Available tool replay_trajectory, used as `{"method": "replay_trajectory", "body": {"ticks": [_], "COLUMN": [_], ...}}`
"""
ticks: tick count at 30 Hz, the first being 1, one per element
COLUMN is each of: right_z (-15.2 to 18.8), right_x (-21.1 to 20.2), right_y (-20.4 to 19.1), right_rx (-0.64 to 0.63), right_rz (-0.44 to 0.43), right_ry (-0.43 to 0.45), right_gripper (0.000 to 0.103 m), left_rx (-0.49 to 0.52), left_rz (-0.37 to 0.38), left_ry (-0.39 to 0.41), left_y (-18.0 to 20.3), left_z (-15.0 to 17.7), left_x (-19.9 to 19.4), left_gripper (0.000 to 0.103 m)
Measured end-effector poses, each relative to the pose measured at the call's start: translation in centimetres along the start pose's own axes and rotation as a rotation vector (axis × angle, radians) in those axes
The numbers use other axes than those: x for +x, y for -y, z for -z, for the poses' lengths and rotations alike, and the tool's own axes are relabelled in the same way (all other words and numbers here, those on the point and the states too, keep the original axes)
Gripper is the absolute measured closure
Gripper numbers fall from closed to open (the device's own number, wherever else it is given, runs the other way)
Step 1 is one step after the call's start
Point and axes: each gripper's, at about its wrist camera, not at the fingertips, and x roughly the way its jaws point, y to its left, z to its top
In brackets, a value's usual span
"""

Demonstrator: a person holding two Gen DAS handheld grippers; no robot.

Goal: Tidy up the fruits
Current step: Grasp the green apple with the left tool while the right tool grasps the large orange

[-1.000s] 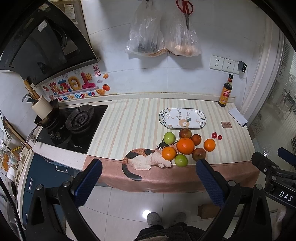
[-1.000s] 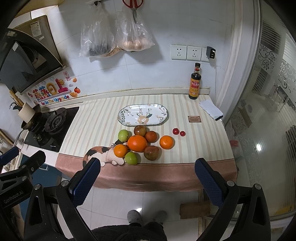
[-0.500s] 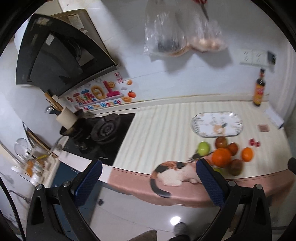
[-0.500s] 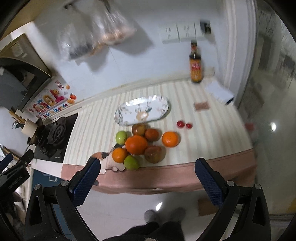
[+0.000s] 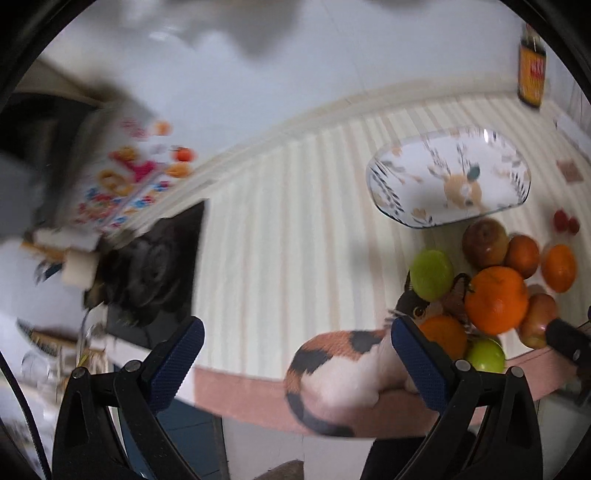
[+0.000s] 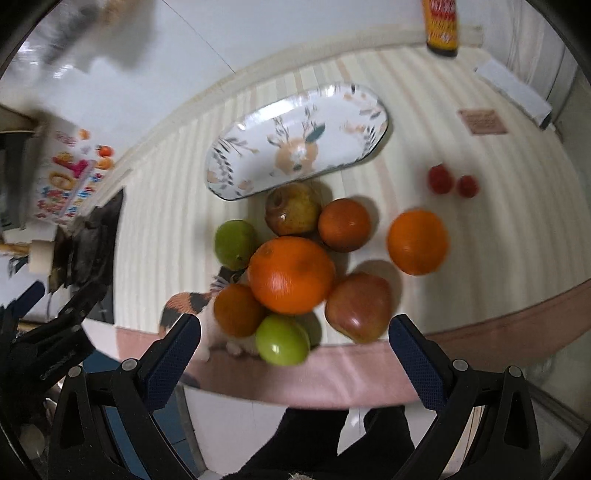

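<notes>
A heap of fruit lies near the front edge of the striped counter: a large orange, smaller oranges, green apples, and red apples. Two small red fruits sit apart to the right. Behind the heap is an empty floral oval plate. My right gripper is open, its fingers straddling the heap's front edge. My left gripper is open further left, over the counter edge, with the large orange and plate at its right. Both views are motion-blurred.
A calico cat figure lies at the counter's front edge beside the fruit. A gas hob occupies the left end. A dark sauce bottle stands at the back wall, with a white cloth and a small brown card nearby.
Both grippers have moved forward and down toward the counter. The fruit heap now looms large in the right wrist view; the left gripper has swung left of it. Both stay open.
</notes>
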Motion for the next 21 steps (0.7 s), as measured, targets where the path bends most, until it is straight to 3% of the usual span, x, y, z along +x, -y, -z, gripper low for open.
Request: {"method": "replay_trajectory", "body": {"ticks": [6,10,12,15,21], "right_z": [-2.2,-2.7,-2.7,-2.7,-3.0], "right_x": [6.1,7.7,8.1,8.6,8.6], "right_y": [-1.4,-1.5,-1.4,-1.5,-1.3], "right_rx": [0.078,0.108,0.111,0.126,0.126], "right_rz": [0.041,0.072,0.092,0.105,0.102], "right_ry": [-0.069,-0.096,-0.103,-0.12,-0.136], "right_gripper": [0.0,0.0,0.0,0.0,0.0], "left_rx": [0.024,0.034,0.017,-0.009,-0.038], "left_rz": [0.313,0.469,0.577,0.661,0.761], "left_ry": [-0.2,-0.32,-0.353,-0.396,-0.445], "left_y": [1.8,3.7,4.2,4.9,6.4], "left_z": [-4.4,-5.9,-6.5,-7.4,-7.9], "left_x": [8.5,12.5,13.5,14.0,14.3], "left_gripper": [0.001,0.015,0.015,0.015,0.02]}}
